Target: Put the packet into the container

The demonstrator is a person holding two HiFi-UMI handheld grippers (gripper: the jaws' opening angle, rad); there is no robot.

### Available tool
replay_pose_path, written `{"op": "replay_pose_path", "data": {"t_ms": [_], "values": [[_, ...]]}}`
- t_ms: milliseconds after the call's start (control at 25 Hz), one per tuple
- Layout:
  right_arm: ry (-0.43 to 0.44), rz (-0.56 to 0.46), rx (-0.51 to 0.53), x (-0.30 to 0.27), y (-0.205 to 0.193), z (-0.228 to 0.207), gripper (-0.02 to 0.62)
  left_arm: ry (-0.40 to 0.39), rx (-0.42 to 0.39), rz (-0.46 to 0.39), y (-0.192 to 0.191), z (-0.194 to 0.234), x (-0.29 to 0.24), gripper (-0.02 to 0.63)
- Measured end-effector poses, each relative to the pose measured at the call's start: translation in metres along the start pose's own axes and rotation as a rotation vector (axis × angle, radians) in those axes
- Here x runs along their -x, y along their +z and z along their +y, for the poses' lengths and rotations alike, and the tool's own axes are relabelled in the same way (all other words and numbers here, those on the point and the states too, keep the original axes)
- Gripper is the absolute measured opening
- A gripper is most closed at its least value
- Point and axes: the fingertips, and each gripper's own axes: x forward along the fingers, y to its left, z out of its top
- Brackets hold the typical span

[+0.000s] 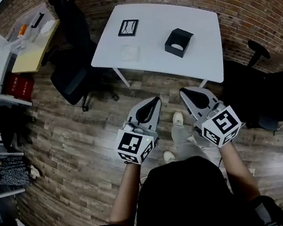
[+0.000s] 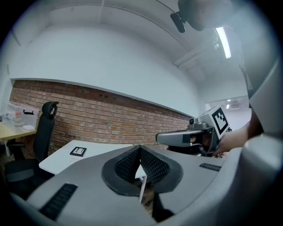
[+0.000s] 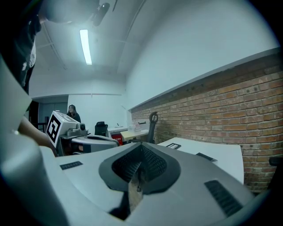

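The packet point(image 1: 130, 52), which I take to be the pale flat piece on the white worktop point(image 1: 198, 17), lies left of the black container point(image 1: 179, 42), apart from it and untouched. It is too small in the head view to say more. A flat black-framed item point(image 1: 128, 27) sits beyond the packet, further from the container. The container stands open at the top and, as far as I can see, has nothing in it. My left gripper point(image 1: 152, 102) and my right gripper point(image 1: 188, 92) both hang on the near side of the container, short of the worktop's edge and over the wooden floor point(image 1: 83, 145). Each has its jaws pressed together with nothing between them. So nothing of the task is done yet. I judge that reaching the worktop, opening a gripper, taking the packet and lowering it into the container are all left to do.
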Motion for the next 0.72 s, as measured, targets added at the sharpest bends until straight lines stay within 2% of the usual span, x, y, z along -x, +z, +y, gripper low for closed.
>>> {"op": "replay_pose_path", "data": {"t_ms": [520,720], "values": [[-0.017,-0.009,-0.047,-0.063,0.015,-0.105,0.005,-0.041,-0.007,0.031,0.016,0.053,-0.102,0.008],[0.015,-0.024,-0.055,-0.094,0.026,-0.138,0.005,-0.012,-0.016,0.051,0.029,0.081,-0.132,0.008]]}}
